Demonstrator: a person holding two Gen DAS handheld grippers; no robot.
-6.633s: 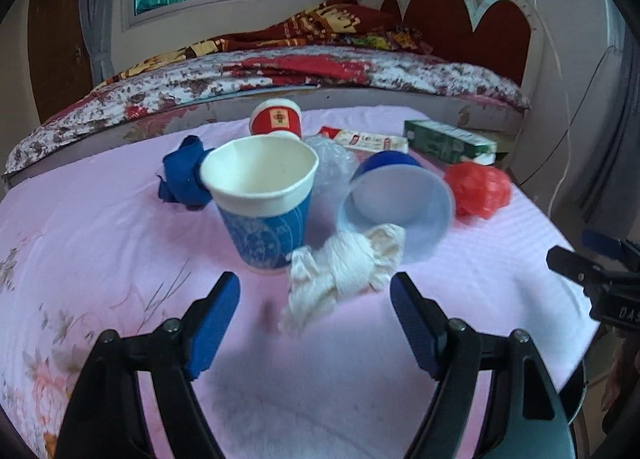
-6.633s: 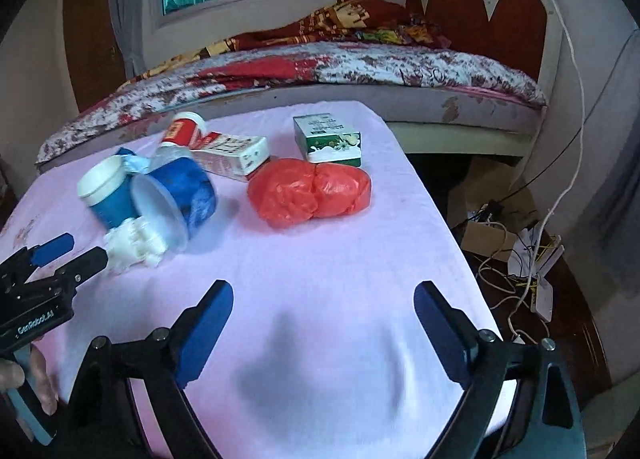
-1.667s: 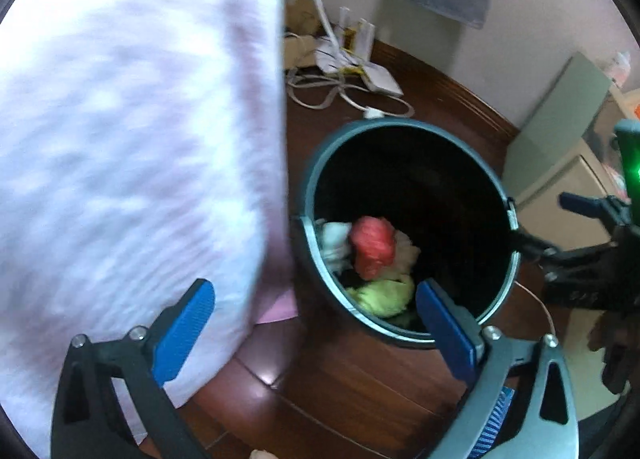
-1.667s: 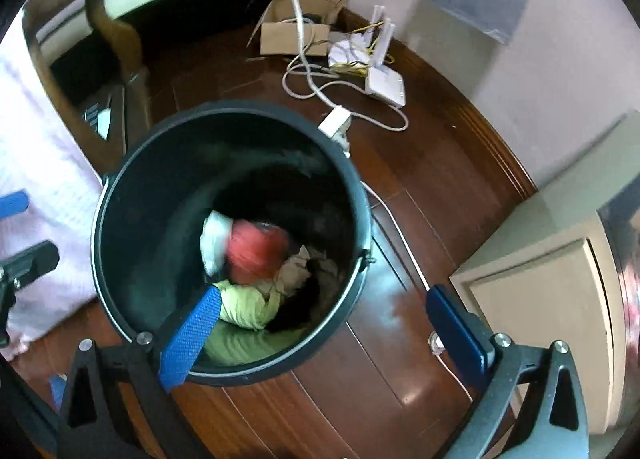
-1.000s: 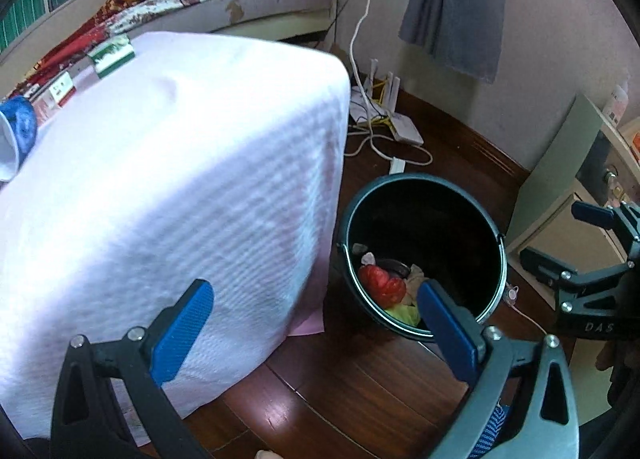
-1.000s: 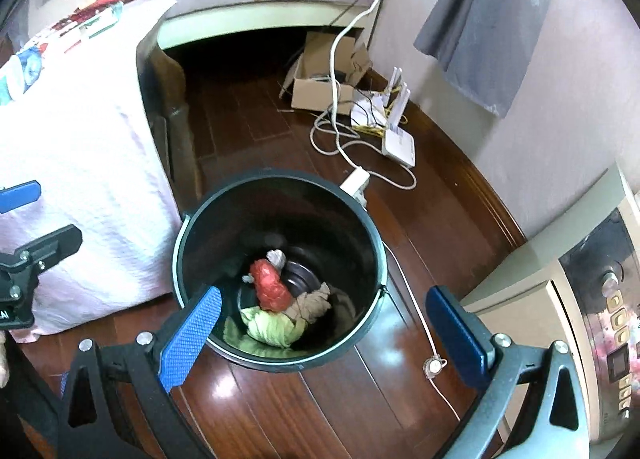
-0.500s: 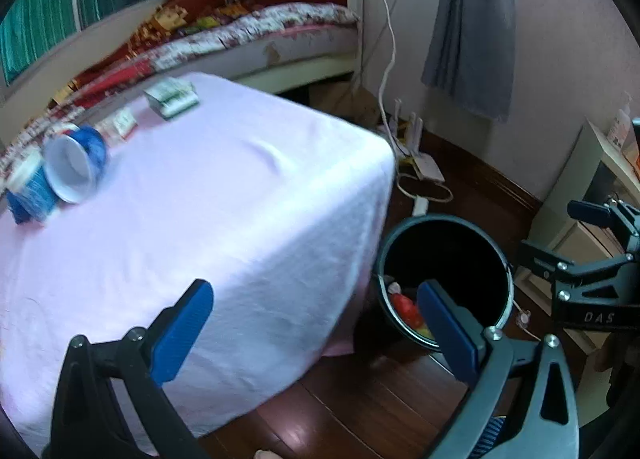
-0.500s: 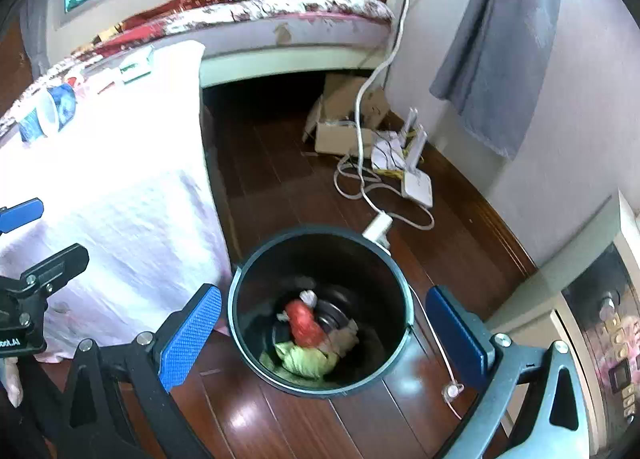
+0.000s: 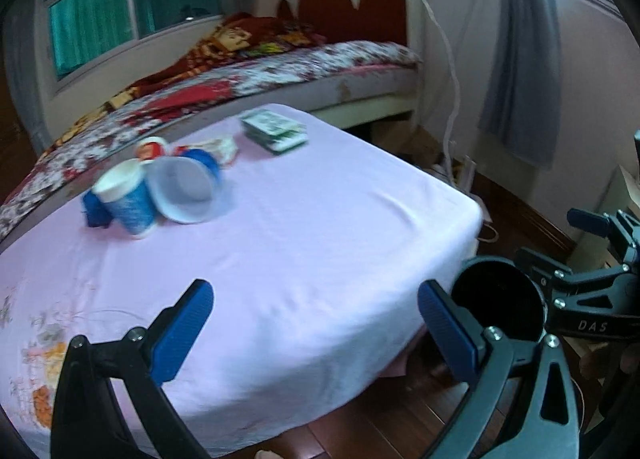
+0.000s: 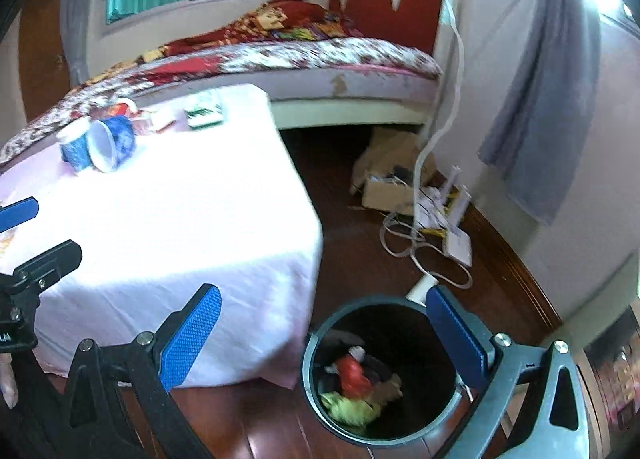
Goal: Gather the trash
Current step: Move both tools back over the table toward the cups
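My left gripper (image 9: 316, 323) is open and empty, above the near part of the pink-clothed table (image 9: 320, 243). Far on the table stand an upright blue paper cup (image 9: 126, 199), a tipped blue cup (image 9: 188, 191), a red cup (image 9: 149, 148), a flat carton (image 9: 224, 147) and a green box (image 9: 274, 131). My right gripper (image 10: 320, 335) is open and empty, above the black trash bin (image 10: 316, 379) on the floor right of the table. The bin holds a red bag (image 10: 352, 373), green trash and crumpled paper. The bin also shows in the left wrist view (image 9: 498, 309).
A bed (image 10: 280, 55) stands behind the table. A cardboard box (image 10: 390, 183), white cables and a router (image 10: 456, 243) lie on the wooden floor by the wall. A grey cloth (image 10: 548, 107) hangs on the right wall. A cabinet (image 10: 608, 359) stands at far right.
Both grippers have risen and tilted up from the bin toward the table. The red bag and white tissue, on the table earlier, now lie in the bin.
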